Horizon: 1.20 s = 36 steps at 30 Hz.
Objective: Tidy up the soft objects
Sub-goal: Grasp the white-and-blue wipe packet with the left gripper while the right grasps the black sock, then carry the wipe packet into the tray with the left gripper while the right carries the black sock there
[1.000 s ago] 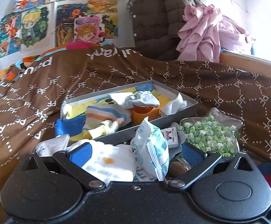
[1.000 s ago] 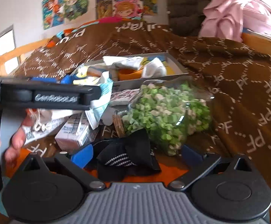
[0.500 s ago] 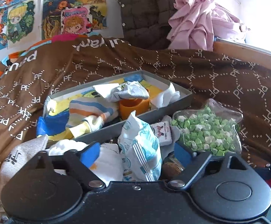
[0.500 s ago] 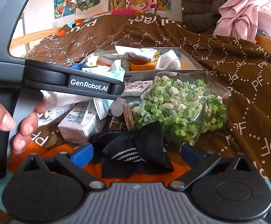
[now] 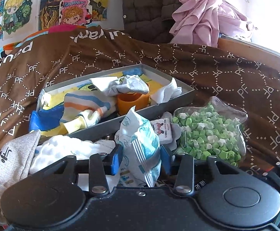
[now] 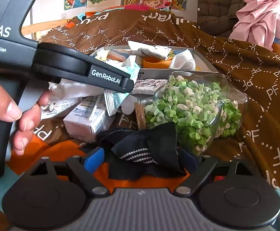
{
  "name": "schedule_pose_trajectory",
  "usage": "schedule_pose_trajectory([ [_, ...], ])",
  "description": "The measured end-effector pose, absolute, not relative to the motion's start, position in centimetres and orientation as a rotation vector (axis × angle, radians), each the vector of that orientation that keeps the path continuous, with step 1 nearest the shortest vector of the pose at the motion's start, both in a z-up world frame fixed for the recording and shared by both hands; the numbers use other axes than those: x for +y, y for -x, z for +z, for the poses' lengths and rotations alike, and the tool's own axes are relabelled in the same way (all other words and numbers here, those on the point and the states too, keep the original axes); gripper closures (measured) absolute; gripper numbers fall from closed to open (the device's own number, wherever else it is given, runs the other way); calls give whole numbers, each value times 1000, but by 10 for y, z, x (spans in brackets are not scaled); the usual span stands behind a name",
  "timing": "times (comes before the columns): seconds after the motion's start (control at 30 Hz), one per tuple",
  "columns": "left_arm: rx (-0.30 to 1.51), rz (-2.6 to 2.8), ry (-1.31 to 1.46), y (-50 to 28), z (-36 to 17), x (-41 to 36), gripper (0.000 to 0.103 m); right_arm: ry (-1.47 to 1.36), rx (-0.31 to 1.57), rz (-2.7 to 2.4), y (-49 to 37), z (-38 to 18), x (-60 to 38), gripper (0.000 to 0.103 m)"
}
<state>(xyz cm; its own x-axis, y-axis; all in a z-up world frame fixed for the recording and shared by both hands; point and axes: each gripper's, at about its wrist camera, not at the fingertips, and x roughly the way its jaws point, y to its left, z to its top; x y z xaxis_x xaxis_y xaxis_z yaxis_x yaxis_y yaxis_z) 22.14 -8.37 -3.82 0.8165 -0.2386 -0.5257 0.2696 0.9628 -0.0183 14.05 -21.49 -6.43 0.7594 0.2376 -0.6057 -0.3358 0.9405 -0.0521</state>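
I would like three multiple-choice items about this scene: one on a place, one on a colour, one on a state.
1. Where does the orange cup stand?
A. inside the grey box
B. on the pink clothes
C. inside the glass jar

2. What colour are most of the paper stars in the glass jar?
A. red
B. green
C. blue

3. What is the left gripper doing?
A. it is wide open over bare blanket
B. it is closed on the white and teal packet
C. it is closed on the black sock

Answers:
1. A: the cup sits among the cloths within the walls of the grey box.
2. B: the jar is full of green stars with some white ones.
3. B: both blue pads press the sides of the white and teal packet; the black sock lies between the fingers of the right gripper.
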Motion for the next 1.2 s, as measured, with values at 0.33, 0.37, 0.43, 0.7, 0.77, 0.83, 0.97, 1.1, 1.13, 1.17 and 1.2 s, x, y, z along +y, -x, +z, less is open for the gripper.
schedule_pose_trajectory([
  [0.33, 555, -272, -28, -219, -40, -82, 65, 192, 634, 281, -141, -66, -213, 39],
  [0.37, 554, -272, -25, -217, -40, -82, 65, 196, 635, 280, -142, -66, -213, 43],
  [0.43, 553, -274, -23, -214, -41, -83, 65, 202, 636, 278, -142, -66, -213, 47],
  [0.7, 552, -286, -22, -204, -41, -83, 67, 190, 655, 264, -143, -66, -215, 82],
  [0.77, 552, -286, -22, -203, -41, -83, 67, 192, 656, 265, -142, -66, -215, 88],
  [0.83, 552, -286, -20, -200, -40, -82, 68, 188, 652, 263, -141, -64, -215, 92],
  [0.97, 550, -284, -17, -193, -38, -81, 69, 169, 623, 256, -139, -57, -219, 95],
  [1.1, 544, -278, -5, -184, -32, -78, 69, 161, 589, 255, -133, -48, -222, 96],
  [1.13, 541, -275, -1, -182, -30, -78, 70, 161, 579, 255, -131, -46, -222, 96],
  [1.17, 539, -270, 0, -180, -28, -77, 70, 159, 568, 255, -129, -43, -223, 96],
  [1.2, 538, -266, 3, -178, -26, -76, 70, 156, 557, 256, -128, -41, -224, 96],
])
